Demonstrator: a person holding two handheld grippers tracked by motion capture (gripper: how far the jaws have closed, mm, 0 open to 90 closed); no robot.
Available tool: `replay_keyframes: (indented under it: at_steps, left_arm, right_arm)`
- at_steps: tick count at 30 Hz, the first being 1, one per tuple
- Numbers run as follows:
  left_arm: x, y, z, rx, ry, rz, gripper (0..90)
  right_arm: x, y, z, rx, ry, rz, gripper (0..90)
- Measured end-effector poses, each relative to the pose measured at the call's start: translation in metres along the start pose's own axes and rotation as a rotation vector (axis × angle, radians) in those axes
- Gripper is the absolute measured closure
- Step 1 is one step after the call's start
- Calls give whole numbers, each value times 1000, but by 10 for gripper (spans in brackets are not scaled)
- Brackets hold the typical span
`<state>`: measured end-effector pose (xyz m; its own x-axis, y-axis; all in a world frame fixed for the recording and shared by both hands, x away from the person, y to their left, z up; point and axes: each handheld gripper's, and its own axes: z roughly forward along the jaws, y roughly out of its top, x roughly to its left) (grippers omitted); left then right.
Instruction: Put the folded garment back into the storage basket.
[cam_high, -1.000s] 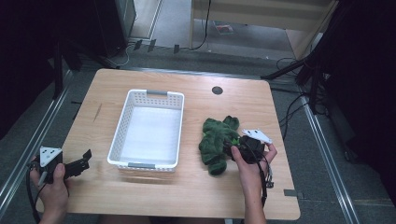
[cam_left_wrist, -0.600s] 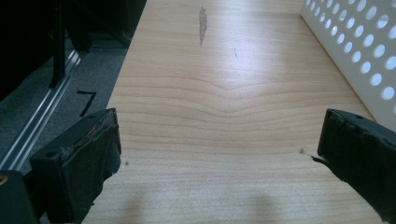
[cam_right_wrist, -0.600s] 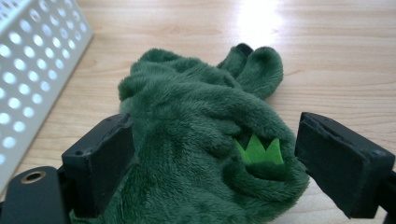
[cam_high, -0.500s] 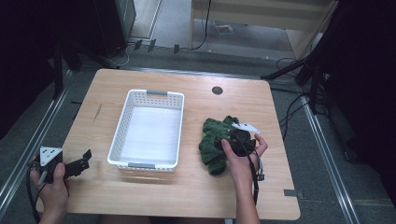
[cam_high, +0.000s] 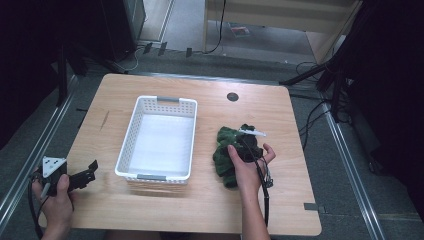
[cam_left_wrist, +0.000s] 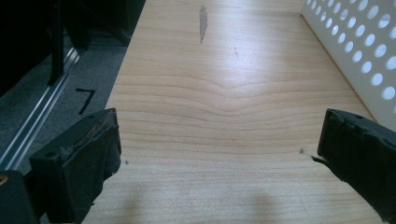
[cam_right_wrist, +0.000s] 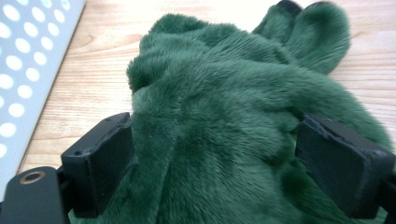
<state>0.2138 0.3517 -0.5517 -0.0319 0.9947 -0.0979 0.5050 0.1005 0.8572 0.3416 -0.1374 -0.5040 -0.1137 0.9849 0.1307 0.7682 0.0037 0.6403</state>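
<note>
A dark green plush toy (cam_high: 226, 150) lies on the wooden table (cam_high: 280, 115), just right of a white perforated basket (cam_high: 159, 138). My right gripper (cam_high: 245, 149) rests on top of the toy. In the right gripper view its jaws stand wide apart on either side of the green fur (cam_right_wrist: 219, 121), open (cam_right_wrist: 224, 163). My left gripper (cam_high: 85, 172) is held at the table's near left corner, left of the basket. It is open (cam_left_wrist: 219, 163), with bare wood between its jaws.
The basket is empty; its wall (cam_left_wrist: 359, 51) shows at the right of the left gripper view. A dark round grommet (cam_high: 232, 96) sits in the tabletop near the far edge. Metal rails (cam_high: 30, 160) and cables (cam_high: 310, 120) run along the floor on both sides.
My right gripper has moved left and forward from the toy's right edge onto the toy. The left gripper has stayed in place.
</note>
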Motion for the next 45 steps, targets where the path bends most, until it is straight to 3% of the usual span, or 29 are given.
replay_keyframes:
  at_steps: [5, 10, 14, 18, 23, 28, 32, 39, 45]
  left_arm:
    - [1, 0, 0, 4, -2, -4, 6]
    - [1, 0, 0, 4, -1, -7, 6]
    - [1, 0, 0, 6, 0, -7, 6]
    - [0, 0, 0, 7, 0, -6, 6]
    - [1, 0, 0, 10, -1, -6, 6]
    - [1, 0, 0, 17, -1, -12, 6]
    - [1, 0, 1, 12, 0, -16, 6]
    - [1, 0, 1, 14, 0, -15, 6]
    - [1, 0, 1, 17, 3, -12, 6]
  right_arm:
    - [5, -5, 15, 26, 2, 16, 163]
    - [8, -8, 21, 12, -9, 19, 195]
    - [6, -15, 26, -10, -16, 5, 260]
    - [11, -26, 27, -62, -60, -43, 288]
    - [12, -29, 27, -66, -65, -42, 288]
    - [14, -31, 25, -47, -66, -75, 279]
    - [11, -35, 25, -81, -50, -109, 270]
    - [11, -36, 25, -91, -50, -109, 316]
    - [5, -36, 22, -108, -39, -76, 429]
